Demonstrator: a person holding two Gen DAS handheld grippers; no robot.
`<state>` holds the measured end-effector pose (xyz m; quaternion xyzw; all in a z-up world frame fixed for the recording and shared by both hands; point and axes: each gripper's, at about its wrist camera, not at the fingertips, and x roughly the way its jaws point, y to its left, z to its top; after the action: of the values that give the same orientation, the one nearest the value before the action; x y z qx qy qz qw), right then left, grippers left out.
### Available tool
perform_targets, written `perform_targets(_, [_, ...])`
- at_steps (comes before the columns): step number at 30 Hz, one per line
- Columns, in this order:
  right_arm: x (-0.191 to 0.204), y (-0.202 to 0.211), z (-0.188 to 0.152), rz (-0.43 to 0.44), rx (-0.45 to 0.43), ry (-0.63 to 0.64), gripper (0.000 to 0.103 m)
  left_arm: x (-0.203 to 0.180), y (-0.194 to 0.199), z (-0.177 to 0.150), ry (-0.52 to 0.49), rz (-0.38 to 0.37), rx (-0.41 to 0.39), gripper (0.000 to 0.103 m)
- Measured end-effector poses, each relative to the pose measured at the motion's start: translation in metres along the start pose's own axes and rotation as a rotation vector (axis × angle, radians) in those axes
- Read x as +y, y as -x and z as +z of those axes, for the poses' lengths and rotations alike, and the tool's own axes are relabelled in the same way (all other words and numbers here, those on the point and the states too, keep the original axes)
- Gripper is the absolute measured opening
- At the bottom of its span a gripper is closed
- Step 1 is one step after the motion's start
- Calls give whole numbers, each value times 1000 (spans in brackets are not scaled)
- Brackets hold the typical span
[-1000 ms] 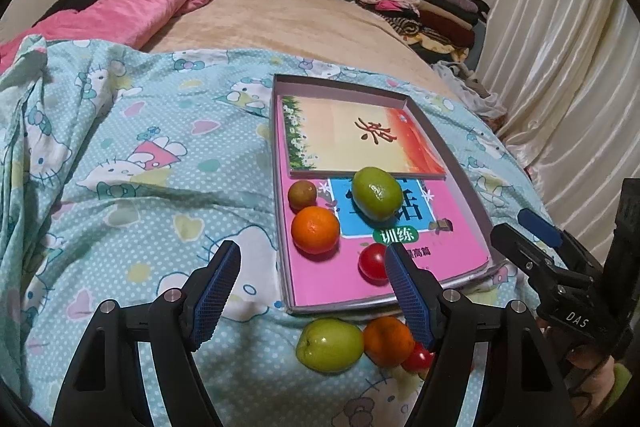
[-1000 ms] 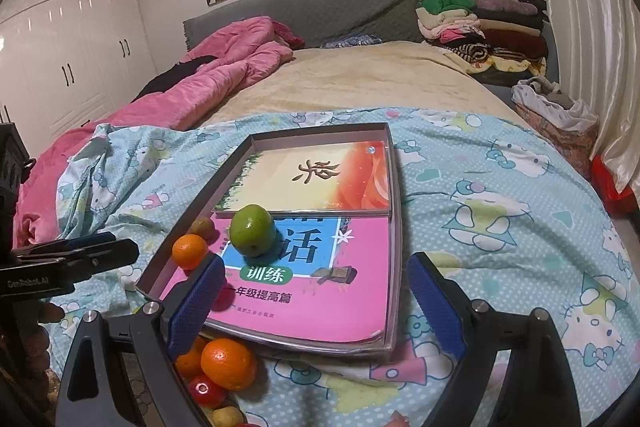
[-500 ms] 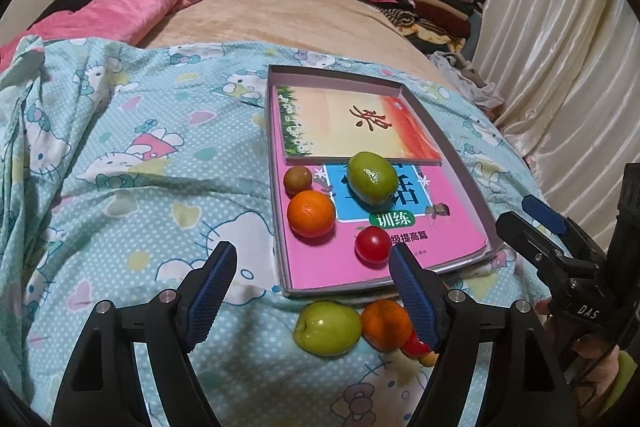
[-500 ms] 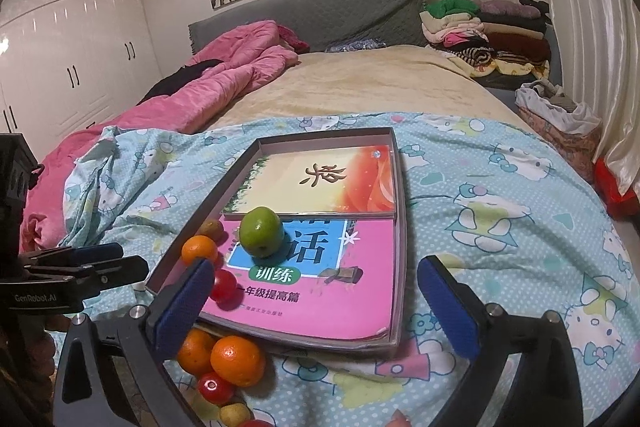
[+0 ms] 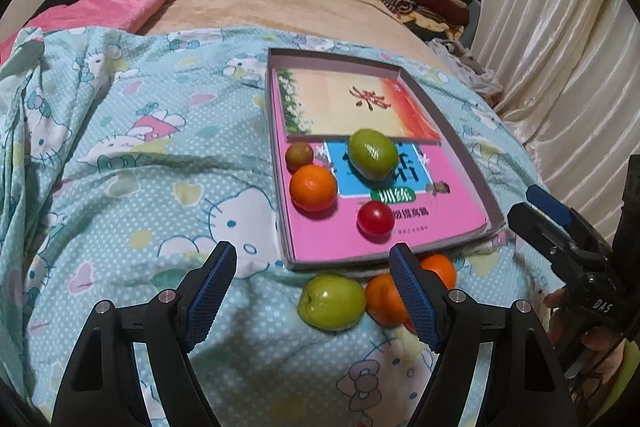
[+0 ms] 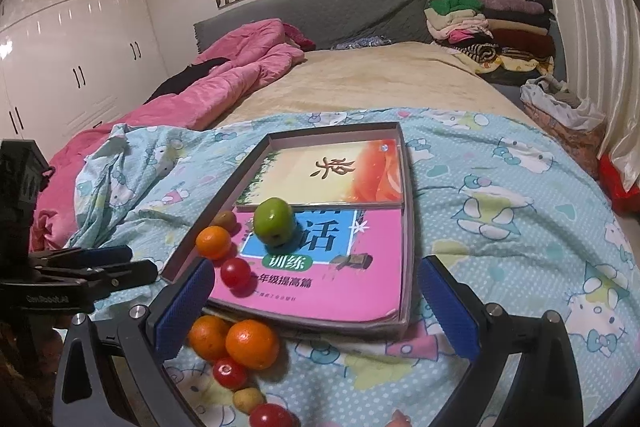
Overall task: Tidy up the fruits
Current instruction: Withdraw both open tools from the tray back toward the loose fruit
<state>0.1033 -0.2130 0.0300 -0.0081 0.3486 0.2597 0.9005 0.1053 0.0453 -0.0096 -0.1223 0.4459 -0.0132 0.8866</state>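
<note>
A shallow grey tray point(image 5: 456, 143) lined with books lies on the blue cartoon bedspread. In it sit a green apple point(image 5: 372, 155), a small brown fruit point(image 5: 299, 155), an orange point(image 5: 313, 187) and a red tomato point(image 5: 375, 219). Loose at its near edge lie another green apple point(image 5: 331, 301) and two oranges point(image 5: 382, 301). My left gripper point(image 5: 312, 291) hovers open above that loose apple, touching nothing. My right gripper point(image 6: 316, 307) stands wide open over the tray's near edge point(image 6: 408, 227), with nothing between its pads. Loose oranges point(image 6: 252, 343), tomatoes point(image 6: 229, 373) and a small yellow fruit point(image 6: 248, 399) lie by its left finger.
A pink quilt point(image 6: 240, 79) is bunched at the far left of the bed, with folded clothes point(image 6: 488, 27) stacked at the far right. Curtains point(image 5: 560, 47) hang along the right side. The bedspread point(image 5: 140, 167) left of the tray is wrinkled. A hand point(image 5: 600, 339) holds the right gripper's handle.
The right gripper's jaws have spread wider. Both views have drawn back slightly, so more of the loose fruit shows. No fruit has moved.
</note>
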Motion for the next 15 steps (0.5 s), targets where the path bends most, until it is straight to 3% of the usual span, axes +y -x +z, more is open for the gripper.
perform_targets(15, [13,-4,-10,16,49,49,103,-5,-9,-18,-47,-2,101,80])
